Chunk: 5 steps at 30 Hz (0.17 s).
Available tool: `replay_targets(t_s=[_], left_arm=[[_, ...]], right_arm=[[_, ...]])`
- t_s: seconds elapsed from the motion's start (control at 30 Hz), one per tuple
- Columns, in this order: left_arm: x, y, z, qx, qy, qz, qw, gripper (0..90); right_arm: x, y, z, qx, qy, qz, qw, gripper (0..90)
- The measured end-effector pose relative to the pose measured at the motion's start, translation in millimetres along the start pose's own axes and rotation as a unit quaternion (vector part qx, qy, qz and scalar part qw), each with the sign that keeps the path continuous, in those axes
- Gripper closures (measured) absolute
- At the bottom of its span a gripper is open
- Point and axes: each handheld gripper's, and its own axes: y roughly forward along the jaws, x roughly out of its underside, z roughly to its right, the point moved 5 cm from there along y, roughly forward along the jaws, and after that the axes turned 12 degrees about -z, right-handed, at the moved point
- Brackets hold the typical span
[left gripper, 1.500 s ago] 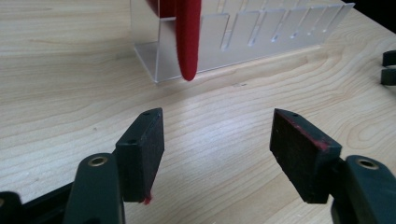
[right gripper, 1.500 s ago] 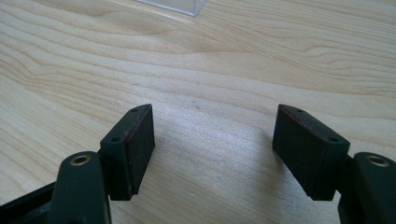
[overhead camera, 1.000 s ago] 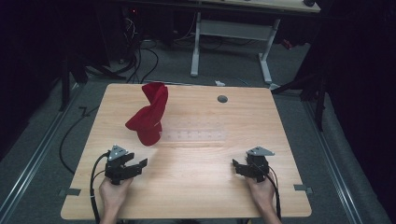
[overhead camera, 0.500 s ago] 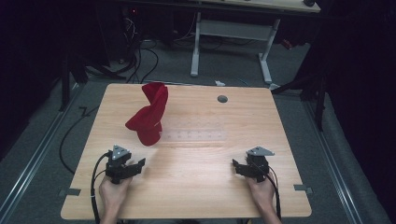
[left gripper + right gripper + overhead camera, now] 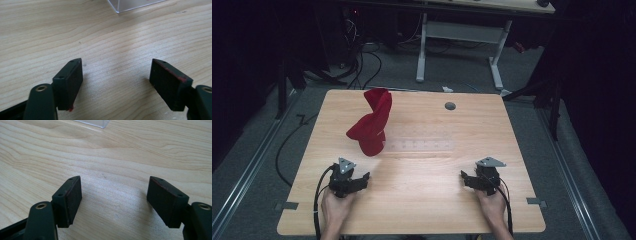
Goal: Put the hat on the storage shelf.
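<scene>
Against the earlier high views, little differs. The left gripper (image 5: pixel 362 178) sits at the same near-left part of the table (image 5: pixel 422 210), and its jaws have just been opening; nothing is between them. The right gripper (image 5: pixel 465 179) keeps its place at the near right, and the red cloth (image 5: pixel 371 126) stands where it stood, with the same twisted shape.

In the left gripper view, the left gripper (image 5: pixel 116 75) has its jaws wide apart over bare wood, with only the grain of the table (image 5: pixel 100 32) between the pads. A small red fleck clings to the lower edge of one pad, and a red streak runs along the edge of the other. In the right gripper view, the right gripper (image 5: pixel 113 192) also has its jaws wide apart over bare wood, gripping nothing.

The red cloth stands heaped and twisted on the far-left part of the table, beyond the left gripper and well apart from the right one. Neither gripper touches it. Just beside its base, a clear plastic strip (image 5: pixel 419 145) lies flat across the middle of the table; a corner of it shows at the top of the left gripper view (image 5: pixel 132 5). A small dark round disc (image 5: pixel 450 106) sits near the table's far edge.

No brand, label or readable writing shows on any of these things; faint marks on the clear strip are too small to read.
</scene>
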Motion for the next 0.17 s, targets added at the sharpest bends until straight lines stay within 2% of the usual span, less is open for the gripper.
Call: replay_targets(t_s=[0.17], left_arm=[[0.1,-0.2,0.0,0.0,-0.002,0.0,1.0,25.3]], right_arm=[[0.0,0.0,0.1,0.0,0.0,0.0,1.0,28.3]])
